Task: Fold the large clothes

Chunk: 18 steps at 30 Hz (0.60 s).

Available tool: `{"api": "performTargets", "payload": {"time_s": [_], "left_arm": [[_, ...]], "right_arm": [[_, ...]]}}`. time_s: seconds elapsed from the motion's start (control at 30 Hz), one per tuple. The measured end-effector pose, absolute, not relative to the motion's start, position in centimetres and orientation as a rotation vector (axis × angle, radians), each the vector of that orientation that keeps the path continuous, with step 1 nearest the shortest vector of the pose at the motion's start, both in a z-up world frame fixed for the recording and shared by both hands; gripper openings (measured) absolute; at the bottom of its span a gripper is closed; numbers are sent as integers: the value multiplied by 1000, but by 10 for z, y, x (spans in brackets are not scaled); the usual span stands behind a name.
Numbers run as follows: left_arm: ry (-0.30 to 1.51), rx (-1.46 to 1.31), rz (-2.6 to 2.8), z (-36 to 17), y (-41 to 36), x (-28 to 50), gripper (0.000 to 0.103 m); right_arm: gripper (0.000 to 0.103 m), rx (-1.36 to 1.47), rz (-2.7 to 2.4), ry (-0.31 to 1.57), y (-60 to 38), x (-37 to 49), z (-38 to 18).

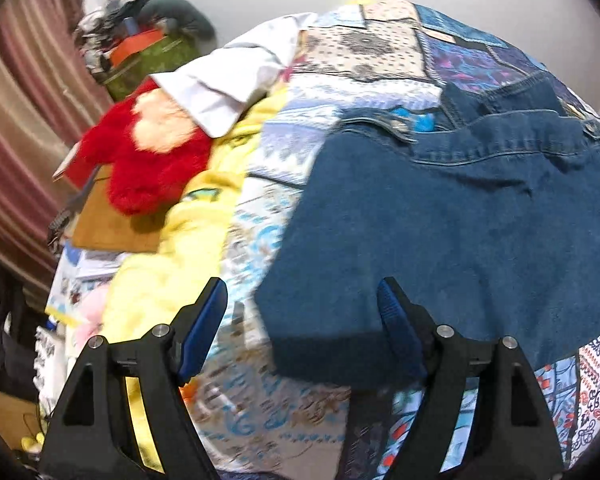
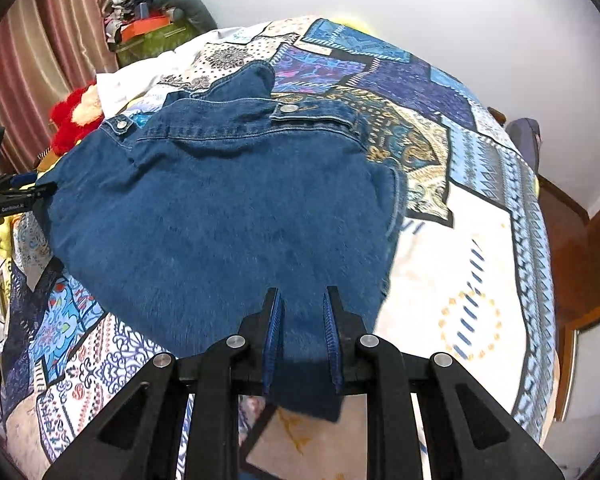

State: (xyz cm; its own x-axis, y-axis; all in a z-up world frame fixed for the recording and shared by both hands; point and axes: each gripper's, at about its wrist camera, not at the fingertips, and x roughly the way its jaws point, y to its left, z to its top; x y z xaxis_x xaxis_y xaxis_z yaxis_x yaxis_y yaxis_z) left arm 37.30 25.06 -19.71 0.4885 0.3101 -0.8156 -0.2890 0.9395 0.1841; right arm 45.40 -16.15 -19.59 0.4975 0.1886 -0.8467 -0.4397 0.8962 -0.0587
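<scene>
Left wrist view: one denim jacket (image 1: 452, 232) lies flat on the bed's patchwork quilt (image 1: 340, 60), collar toward the far edge by the wall, hem toward the near edge; its long axis runs near to far. The left tongs (image 1: 300, 312) stand wide open, gripping nothing, with the jacket's near left corner lying between them. One red plush toy (image 1: 148, 164) and one white cloth (image 1: 228, 84) lie at the bed's far left.

Right wrist view: the same single jacket (image 2: 220, 208), two metal buttons visible near the collar. The right tongs (image 2: 300, 320) are closed on its hem.
</scene>
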Motion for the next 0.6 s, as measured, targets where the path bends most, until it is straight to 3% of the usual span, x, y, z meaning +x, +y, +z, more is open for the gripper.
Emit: {"api": "performTargets", "payload": {"time_s": [0.03,0.1,0.17,0.23,0.6], "left_arm": [[991,22,381,-195,253,367,78],[989,20,423,-193,259,359,78],[998,-2,443,-193,271,350,78],[1006,-43,459,-193,283,340,78],[905,-311,451,-167,301,289,79]], "right_arm": [[17,-312,349,978,-164,454,-198],[28,-295,342,980,-172,452,-199],[66,-283,286,974,-183,451,-198],[80,-283,255,958,-194,450,-197],[80,-150,312,922,-206,441,-159]]}}
